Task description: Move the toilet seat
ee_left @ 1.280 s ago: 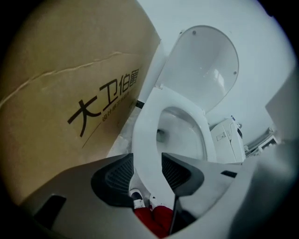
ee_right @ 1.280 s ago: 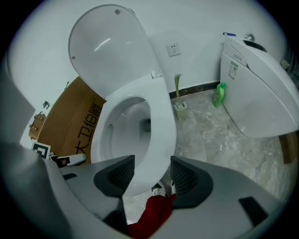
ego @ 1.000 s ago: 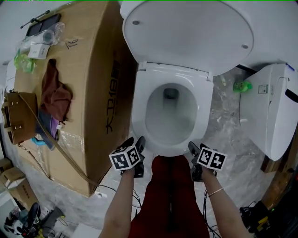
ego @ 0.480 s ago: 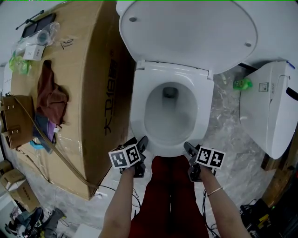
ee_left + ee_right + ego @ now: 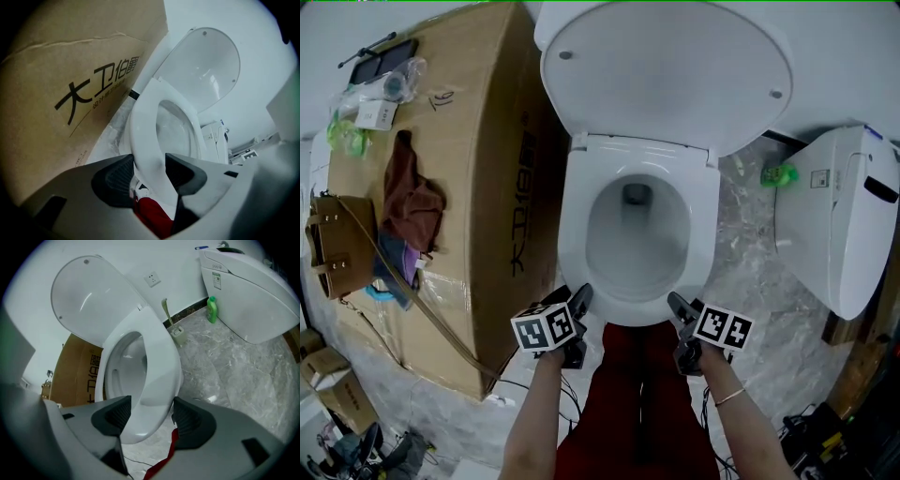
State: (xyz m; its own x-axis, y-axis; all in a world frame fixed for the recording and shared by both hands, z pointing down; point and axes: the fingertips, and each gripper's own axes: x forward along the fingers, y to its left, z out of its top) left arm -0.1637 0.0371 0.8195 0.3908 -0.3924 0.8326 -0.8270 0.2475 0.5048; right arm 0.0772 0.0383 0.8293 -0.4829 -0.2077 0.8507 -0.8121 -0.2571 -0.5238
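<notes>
Moved: Both grippers had nudged in on the front rim since a second before. The right gripper slid toward the middle, while the left gripper barely shifted.
Seat: The toilet seat lay down over the bowl, with the lid standing open behind it at 12 o'clock.
Left jaws: Closed on the seat's front rim at about 7 o'clock of the ring. The left gripper view had a pad pressed against each side of the white rim.
Right jaws: Same story at 5 o'clock, with the rim wedged between the pads and no gap showing.
Long axis: It ran 6 to 12 o'clock in the head view. The hinge sat at the far 12 o'clock end under the lid, and both grips were at the near end.
Nearer hand: Neither; they sat level, one on each side of 6 o'clock.
Next move, by my read: A lift here would likely swing the front up toward the lid, and the hands would need to rise together.
Side clearance: The cardboard box stood at 9 o'clock, just beside the bowl.
</notes>
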